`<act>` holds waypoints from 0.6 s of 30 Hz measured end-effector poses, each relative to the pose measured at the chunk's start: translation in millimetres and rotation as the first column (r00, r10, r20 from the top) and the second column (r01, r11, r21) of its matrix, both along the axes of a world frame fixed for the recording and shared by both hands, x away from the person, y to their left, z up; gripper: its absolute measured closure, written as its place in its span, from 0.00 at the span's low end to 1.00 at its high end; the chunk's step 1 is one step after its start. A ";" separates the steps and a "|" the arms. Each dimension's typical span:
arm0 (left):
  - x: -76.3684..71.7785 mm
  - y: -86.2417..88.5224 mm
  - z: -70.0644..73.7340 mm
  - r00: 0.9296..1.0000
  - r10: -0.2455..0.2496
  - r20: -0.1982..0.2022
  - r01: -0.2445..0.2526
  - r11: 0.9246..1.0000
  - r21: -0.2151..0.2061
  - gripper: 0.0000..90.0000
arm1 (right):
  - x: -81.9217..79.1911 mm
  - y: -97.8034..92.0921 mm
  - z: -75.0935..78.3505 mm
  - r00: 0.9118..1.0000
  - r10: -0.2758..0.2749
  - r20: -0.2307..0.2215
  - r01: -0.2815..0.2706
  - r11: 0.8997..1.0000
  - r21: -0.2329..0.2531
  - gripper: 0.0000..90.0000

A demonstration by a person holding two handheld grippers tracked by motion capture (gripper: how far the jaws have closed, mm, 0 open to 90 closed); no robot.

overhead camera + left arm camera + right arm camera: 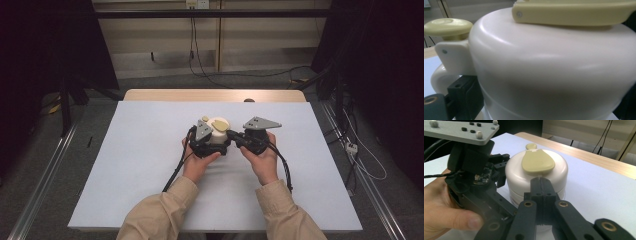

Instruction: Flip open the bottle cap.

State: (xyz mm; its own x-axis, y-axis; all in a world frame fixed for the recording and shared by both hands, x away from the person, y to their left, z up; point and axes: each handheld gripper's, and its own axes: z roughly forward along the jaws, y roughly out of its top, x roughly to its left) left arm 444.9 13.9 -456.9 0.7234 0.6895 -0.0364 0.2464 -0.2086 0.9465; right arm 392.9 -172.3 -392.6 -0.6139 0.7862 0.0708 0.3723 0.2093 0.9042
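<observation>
One white pot (218, 134) in the middle of the table (140, 165), well away from every edge, with lots of bare white room all round. One yellow lid flap (537, 162) on top of the pot, and one small yellow knob (531, 146) at the far side of it.

Two grippers, one in each hand. Left gripper (202, 142) right up against the pot on its left side. Right gripper (239, 137) coming in from the other side, its fingers (541, 195) pressed flat together with nothing between them, tips right in front of the pot wall, touching or nearly so, just under the yellow flap. One grey three-cornered plate (261, 123) on top of the right gripper, one more (203, 129) on the left.

From the left gripper view: pot (554, 75) very close, with a white handle loop (439, 78) just beyond one black finger (465, 95) low on the left; the pot sits between the fingers, which look spread round it, but cannot tell if squeezing.

From the right gripper view: left gripper (499, 173) beside the pot, with a thumb (461, 220) on its body, and the wooden table edge (599, 157) far behind. From the high view: both tan sleeves (160, 212) and the floor around the table.
</observation>
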 end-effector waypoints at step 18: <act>0.0 -0.3 0.1 1.000 0.002 -0.001 -0.002 1.000 0.004 0.06 | 1.1 2.1 4.4 1.000 -0.001 0.001 0.001 1.000 0.000 1.00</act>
